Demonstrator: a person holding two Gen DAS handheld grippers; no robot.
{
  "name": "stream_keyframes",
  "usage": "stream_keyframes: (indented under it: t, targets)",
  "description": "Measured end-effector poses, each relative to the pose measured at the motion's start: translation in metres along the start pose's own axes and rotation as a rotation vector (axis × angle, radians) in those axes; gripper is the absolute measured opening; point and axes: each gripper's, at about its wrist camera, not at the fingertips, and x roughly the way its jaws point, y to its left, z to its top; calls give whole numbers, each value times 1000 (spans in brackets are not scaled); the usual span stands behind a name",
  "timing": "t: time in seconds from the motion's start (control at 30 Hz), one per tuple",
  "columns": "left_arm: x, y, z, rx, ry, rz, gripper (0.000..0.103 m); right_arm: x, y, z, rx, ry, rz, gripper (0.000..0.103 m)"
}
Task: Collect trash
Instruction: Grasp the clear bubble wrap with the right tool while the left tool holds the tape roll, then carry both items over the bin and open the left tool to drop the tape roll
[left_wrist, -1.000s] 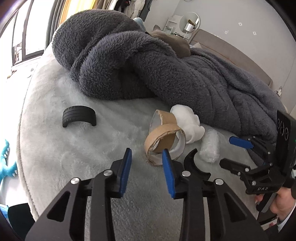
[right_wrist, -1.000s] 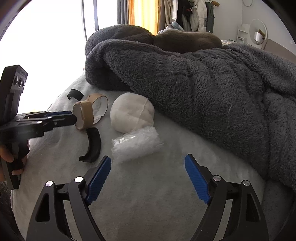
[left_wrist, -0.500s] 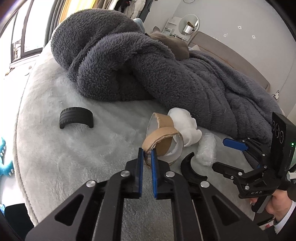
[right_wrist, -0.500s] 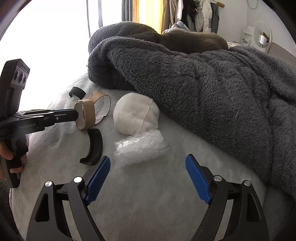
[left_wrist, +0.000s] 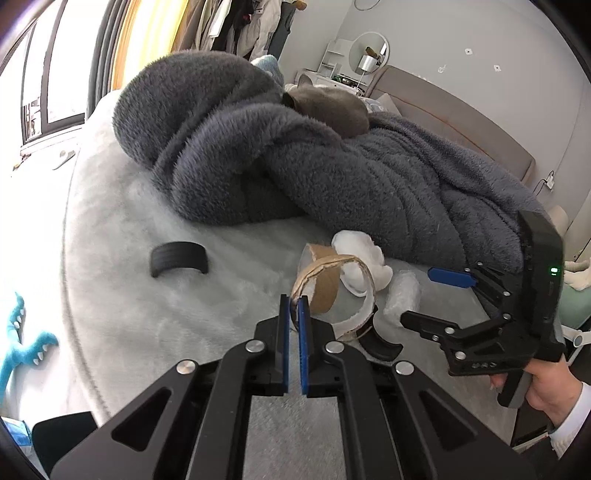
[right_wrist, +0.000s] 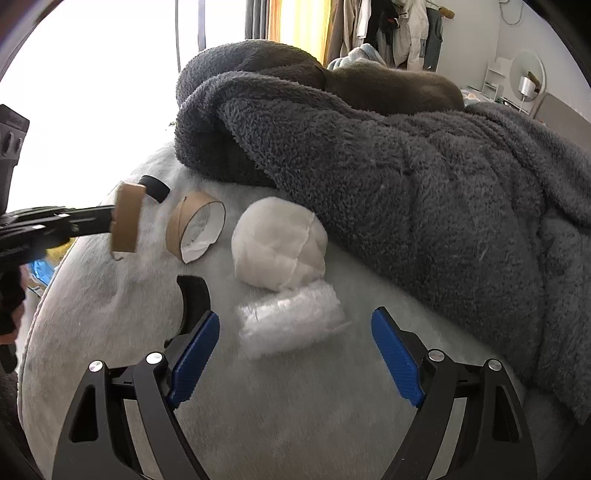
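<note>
While the left gripper (left_wrist: 294, 308) pinches the light, stiff brown cardboard ring (left_wrist: 320, 280) by its rim, the right gripper (right_wrist: 295, 354) gapes over the soft crinkly clear plastic wrap (right_wrist: 290, 319).

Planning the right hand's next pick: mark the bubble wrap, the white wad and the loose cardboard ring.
bubble wrap (right_wrist: 290, 323): right wrist view, middle of the roll.
white wad (right_wrist: 280, 242): right wrist view, front face.
cardboard ring (right_wrist: 177, 227): right wrist view, outer wall.

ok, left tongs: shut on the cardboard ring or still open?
Shut. The left tongs pinch the rim of one cardboard ring, lifted off the bed in the right wrist view.
</note>
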Motion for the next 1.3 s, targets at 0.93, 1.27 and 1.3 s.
stream_keyframes:
  t: [0.93, 1.27, 1.3]
  targets:
    - [-86, 37, -14, -5, 54, 132, 5, -27, 30, 21, 80, 44, -59, 59]
    - [-101, 78, -47, -85, 95, 222, 5, -59, 71, 18, 147, 0, 6, 59]
    - [-101, 84, -52, -98, 101, 234, 5, -62, 75, 16, 160, -5, 17, 59]
